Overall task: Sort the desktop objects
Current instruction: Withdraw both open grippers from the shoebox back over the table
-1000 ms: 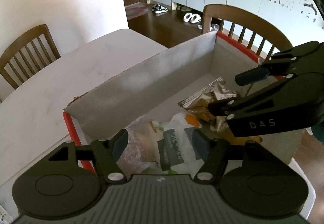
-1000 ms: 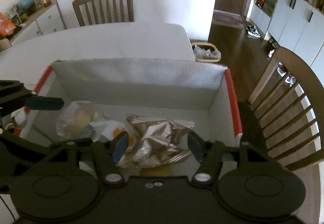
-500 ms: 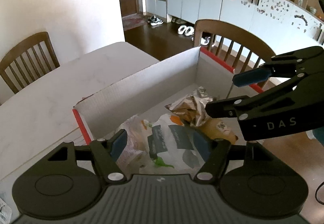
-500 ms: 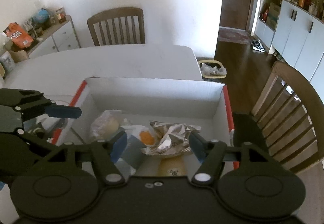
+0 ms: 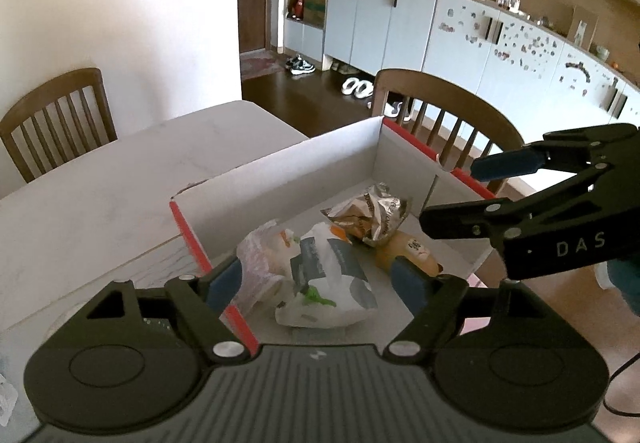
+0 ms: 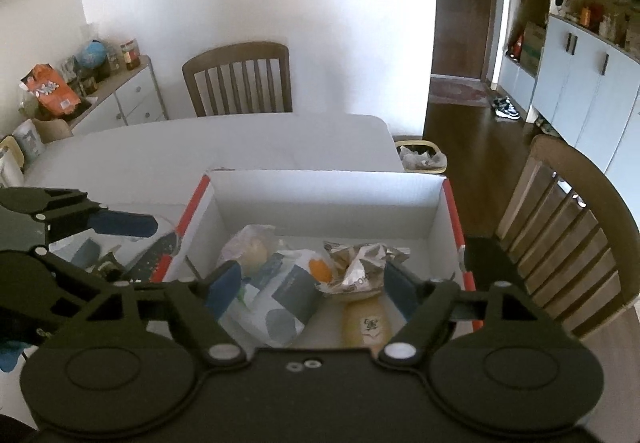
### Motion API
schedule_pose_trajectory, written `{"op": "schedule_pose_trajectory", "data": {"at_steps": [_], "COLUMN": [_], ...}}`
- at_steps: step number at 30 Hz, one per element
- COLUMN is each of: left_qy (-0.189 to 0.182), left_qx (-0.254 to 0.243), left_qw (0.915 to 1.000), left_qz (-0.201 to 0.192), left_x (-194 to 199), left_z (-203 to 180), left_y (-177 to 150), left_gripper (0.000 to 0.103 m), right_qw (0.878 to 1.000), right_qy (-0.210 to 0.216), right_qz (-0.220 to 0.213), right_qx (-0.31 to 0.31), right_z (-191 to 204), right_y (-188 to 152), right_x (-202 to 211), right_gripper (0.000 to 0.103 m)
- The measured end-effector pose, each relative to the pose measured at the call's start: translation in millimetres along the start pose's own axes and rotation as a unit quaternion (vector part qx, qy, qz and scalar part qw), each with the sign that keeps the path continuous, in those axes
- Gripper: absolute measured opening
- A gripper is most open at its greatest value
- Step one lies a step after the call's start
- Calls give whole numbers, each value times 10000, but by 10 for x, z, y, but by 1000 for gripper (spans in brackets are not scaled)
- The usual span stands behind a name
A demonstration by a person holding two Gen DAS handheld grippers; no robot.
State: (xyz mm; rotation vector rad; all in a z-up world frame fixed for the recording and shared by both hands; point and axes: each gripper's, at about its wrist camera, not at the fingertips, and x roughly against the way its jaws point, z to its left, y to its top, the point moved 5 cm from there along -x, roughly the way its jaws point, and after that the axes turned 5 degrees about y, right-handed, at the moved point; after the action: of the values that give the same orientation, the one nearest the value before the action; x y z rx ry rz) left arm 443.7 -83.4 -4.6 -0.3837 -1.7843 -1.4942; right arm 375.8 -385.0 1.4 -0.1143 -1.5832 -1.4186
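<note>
A white cardboard box [image 5: 280,179] with red edges sits on the table; it also shows in the right wrist view [image 6: 320,195]. Inside lie a crumpled foil bag [image 5: 370,213] [image 6: 362,263], a white and grey packet [image 5: 328,283] [image 6: 280,303], a clear bag with a yellowish item [image 5: 262,255] [image 6: 250,247] and a tan bottle [image 5: 408,253] [image 6: 366,323]. My left gripper [image 5: 316,281] is open and empty above the box's near left side. My right gripper [image 6: 312,289] is open and empty above the box; it shows in the left wrist view [image 5: 456,191].
The white table [image 5: 100,179] extends left and behind the box. Wooden chairs stand at the far end [image 6: 240,79] and right side [image 6: 568,227]. A small bin [image 6: 420,157] sits on the floor. Dark small items [image 6: 120,259] lie left of the box.
Both grippers have risen and pulled back from the box, still open and empty. The box now looks smaller and lower in both views. Its contents have not moved.
</note>
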Motion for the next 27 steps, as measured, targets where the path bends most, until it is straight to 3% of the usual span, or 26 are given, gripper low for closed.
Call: {"op": "schedule_pose_trajectory", "data": {"at_steps": [10,16,18,27], "left_qy": [-190,-257,-277,-188], "left_qx": [114,224,254,367], "left_qw": [9997,9993,9992,9987], "left_qz": [-104,-136,-153,-294], "left_x": [240,379,431,691], "left_z": [167,340,403,821], "left_y": [-223,-390,-447,-726], "left_gripper": [86,92,100,101], "right_qw": [9998,9995,9995,9983], "right_qy": [-49,-57,-110,-141], "right_qz": [-148,-252,-290,-568], "right_qx": [-146,-153,-116,-30], "right_z": [240,490,606,1084], "right_y": [-117,-190,-215,-306], "right_x": [132,162,164,188], "right_gripper": [83,89,90,91]}}
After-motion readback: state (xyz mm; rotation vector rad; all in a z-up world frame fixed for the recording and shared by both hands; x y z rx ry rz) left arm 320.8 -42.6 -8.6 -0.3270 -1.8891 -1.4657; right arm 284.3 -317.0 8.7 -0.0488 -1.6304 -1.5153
